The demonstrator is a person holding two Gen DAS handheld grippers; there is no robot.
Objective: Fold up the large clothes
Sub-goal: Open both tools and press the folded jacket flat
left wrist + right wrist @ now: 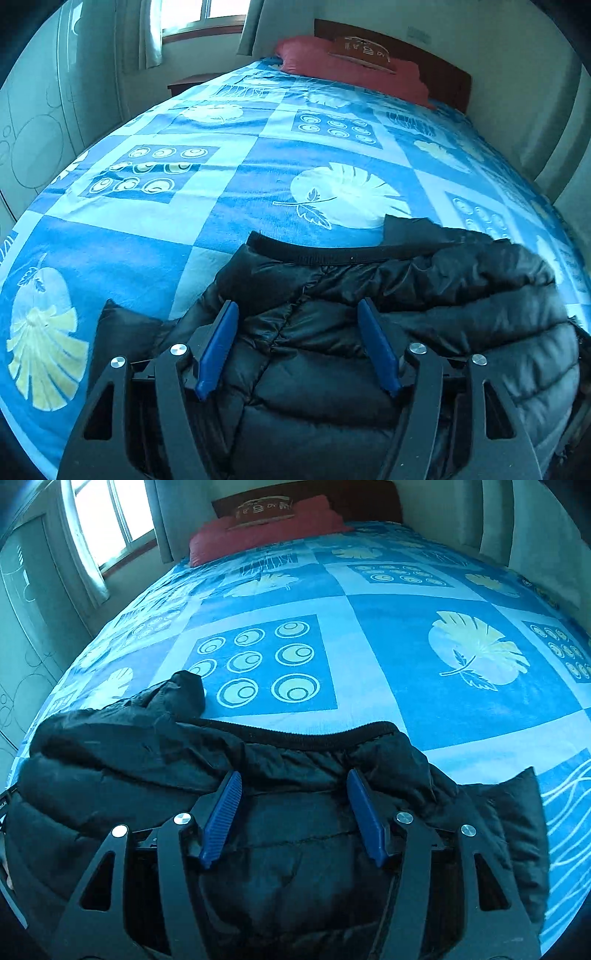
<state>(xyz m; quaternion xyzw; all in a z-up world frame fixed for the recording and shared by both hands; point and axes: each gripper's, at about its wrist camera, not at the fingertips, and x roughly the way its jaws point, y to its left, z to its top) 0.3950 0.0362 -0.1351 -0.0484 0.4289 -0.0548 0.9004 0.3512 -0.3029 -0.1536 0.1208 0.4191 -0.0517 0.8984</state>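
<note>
Black quilted puffer jacket (pixel 369 332) lies bunched at the near end of the blue leaf-print bed (pixel 240 221). My left claw (pixel 297 347) and right claw (pixel 293 816) hang wide over it, gripping nothing. I judge folding partly done; neatening remains.

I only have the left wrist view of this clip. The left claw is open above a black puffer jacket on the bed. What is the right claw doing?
Observer: The right claw is open too, poised over the black puffer jacket near its ribbed edge, gripping nothing.
Operator: Does the jacket run off my frame's right side?
Observer: Yes. The right wrist view shows a flat black flap lying on the blue patterned bedspread to the right of the right claw.
Operator: Anything beyond the jacket on that side?
Observer: Only bedspread, up to the red pillow by the headboard.
</note>
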